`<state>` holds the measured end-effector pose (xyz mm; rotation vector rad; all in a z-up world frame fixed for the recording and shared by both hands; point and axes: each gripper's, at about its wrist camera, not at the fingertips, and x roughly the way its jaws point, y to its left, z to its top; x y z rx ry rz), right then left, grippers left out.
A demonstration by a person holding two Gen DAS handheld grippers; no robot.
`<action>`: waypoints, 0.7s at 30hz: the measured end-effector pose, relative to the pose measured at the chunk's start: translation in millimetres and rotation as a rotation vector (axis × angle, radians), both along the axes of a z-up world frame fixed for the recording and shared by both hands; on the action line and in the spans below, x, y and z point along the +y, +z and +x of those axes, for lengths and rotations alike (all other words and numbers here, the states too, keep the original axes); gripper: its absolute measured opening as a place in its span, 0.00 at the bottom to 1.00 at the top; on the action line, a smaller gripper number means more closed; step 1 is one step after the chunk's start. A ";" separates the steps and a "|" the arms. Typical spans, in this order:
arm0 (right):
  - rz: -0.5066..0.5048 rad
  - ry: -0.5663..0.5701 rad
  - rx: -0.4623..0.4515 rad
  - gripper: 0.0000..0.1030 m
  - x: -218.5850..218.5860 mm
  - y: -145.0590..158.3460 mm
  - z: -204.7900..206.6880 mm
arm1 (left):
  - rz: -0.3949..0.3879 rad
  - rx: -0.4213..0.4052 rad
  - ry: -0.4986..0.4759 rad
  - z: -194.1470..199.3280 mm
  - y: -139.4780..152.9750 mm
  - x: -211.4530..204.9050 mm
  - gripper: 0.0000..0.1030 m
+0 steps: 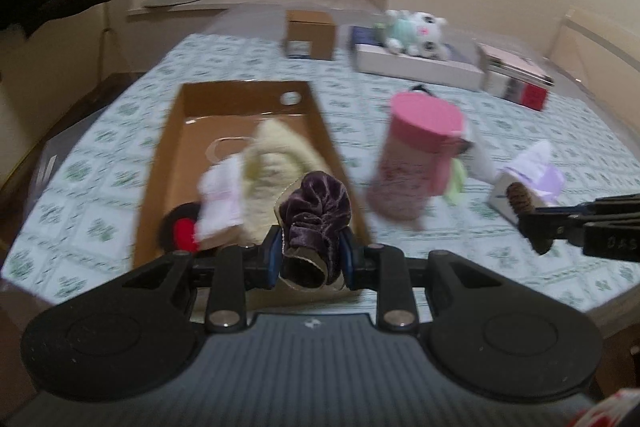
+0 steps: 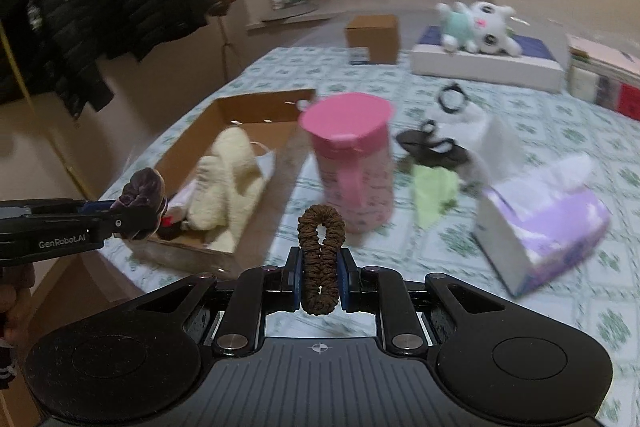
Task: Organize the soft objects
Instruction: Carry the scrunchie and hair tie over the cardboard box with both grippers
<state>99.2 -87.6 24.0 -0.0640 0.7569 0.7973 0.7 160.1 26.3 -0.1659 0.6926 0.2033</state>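
My left gripper (image 1: 308,251) is nearly closed, its blue pads pinching a purple velvet scrunchie (image 1: 316,219) that bulges up between them. My right gripper (image 2: 319,277) is closed narrower still on a brown scrunchie (image 2: 321,259), squeezed into a tall loop that stands upright above the pads. Both are held above the bed's patterned sheet (image 1: 120,155).

Just beyond the left gripper lies the open cardboard box (image 1: 192,131), which holds a cream fluffy item (image 1: 276,163), a white cloth (image 1: 220,199) and something black and red (image 1: 182,231) in its near corner. Right of the box stands a pink-lidded bottle (image 2: 352,163), directly ahead of my right gripper. Past it lie a green cloth (image 2: 434,191), black hair ties (image 2: 432,147) and a lilac tissue box (image 2: 544,223). Farther back sits a plush toy (image 2: 480,27) on a white box (image 2: 484,67).
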 end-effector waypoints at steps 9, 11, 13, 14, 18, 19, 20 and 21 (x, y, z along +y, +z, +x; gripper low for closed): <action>-0.012 0.119 -0.002 0.17 63.6 -11.0 4.5 | 0.011 0.019 0.078 -6.8 -11.3 46.6 0.25; -0.017 0.138 0.001 0.17 77.6 -14.7 6.4 | 0.007 0.021 0.078 -5.4 -15.2 52.3 0.25; -0.017 0.150 0.006 0.17 89.1 -16.9 8.1 | 0.008 0.024 0.078 -2.7 -18.3 55.8 0.25; -0.017 0.154 0.008 0.17 93.8 -18.3 9.1 | 0.009 0.025 0.078 -1.9 -19.9 57.9 0.25; -0.012 0.168 0.019 0.17 110.2 -23.2 14.1 | 0.011 0.029 0.080 3.3 -25.1 65.9 0.26; -0.012 0.169 0.021 0.17 113.8 -24.7 15.5 | 0.013 0.030 0.081 4.6 -26.3 67.6 0.26; -0.012 0.170 0.024 0.17 116.6 -26.4 16.7 | 0.015 0.032 0.081 5.9 -27.2 68.6 0.26; -0.012 0.171 0.028 0.17 120.2 -28.4 18.4 | 0.016 0.035 0.082 7.6 -28.6 70.7 0.26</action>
